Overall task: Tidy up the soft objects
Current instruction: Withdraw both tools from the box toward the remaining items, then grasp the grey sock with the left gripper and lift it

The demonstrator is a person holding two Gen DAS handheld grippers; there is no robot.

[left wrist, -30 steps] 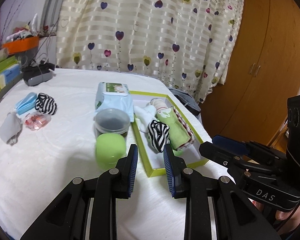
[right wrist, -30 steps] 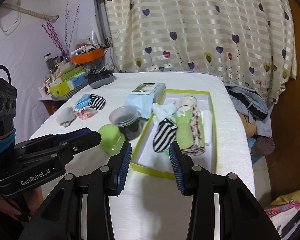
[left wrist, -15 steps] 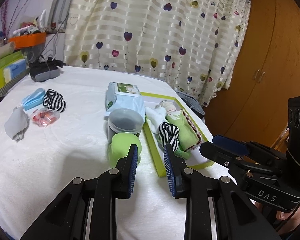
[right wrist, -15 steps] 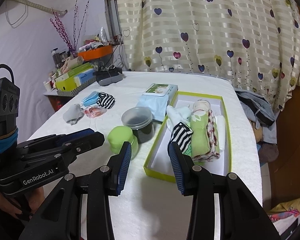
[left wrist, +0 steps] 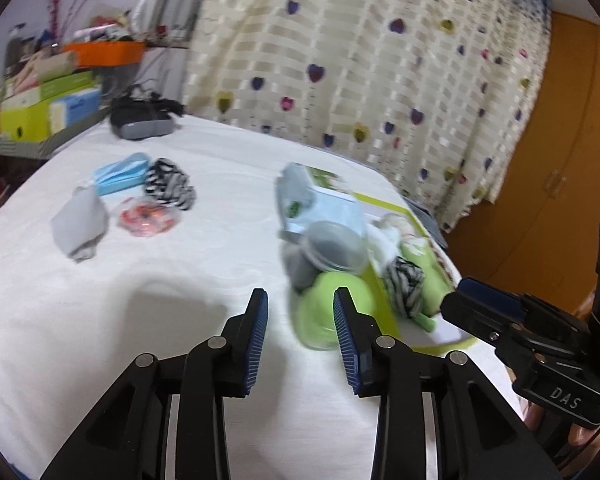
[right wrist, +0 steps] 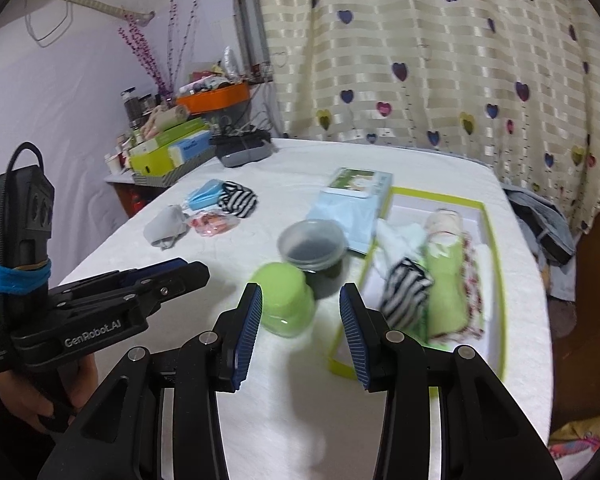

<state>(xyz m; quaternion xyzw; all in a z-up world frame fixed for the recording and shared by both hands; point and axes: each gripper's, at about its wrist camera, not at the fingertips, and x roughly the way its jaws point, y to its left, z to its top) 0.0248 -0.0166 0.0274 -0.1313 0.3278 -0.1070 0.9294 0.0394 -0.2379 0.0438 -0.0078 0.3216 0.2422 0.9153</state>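
On the white table, a striped sock, a blue mask, a grey cloth and a pink packet lie together at the left. A green-rimmed box holds a striped sock, a green rolled cloth and white cloths. My left gripper is open and empty above the table, also showing in the right wrist view. My right gripper is open and empty, also showing in the left wrist view.
A green cup and a clear lidded tub stand beside the box. A wipes pack lies behind them. A black device and stacked boxes sit at the far left edge.
Both grippers have swung left, so the loose items at the left sit more central in view. Both stay open and empty.
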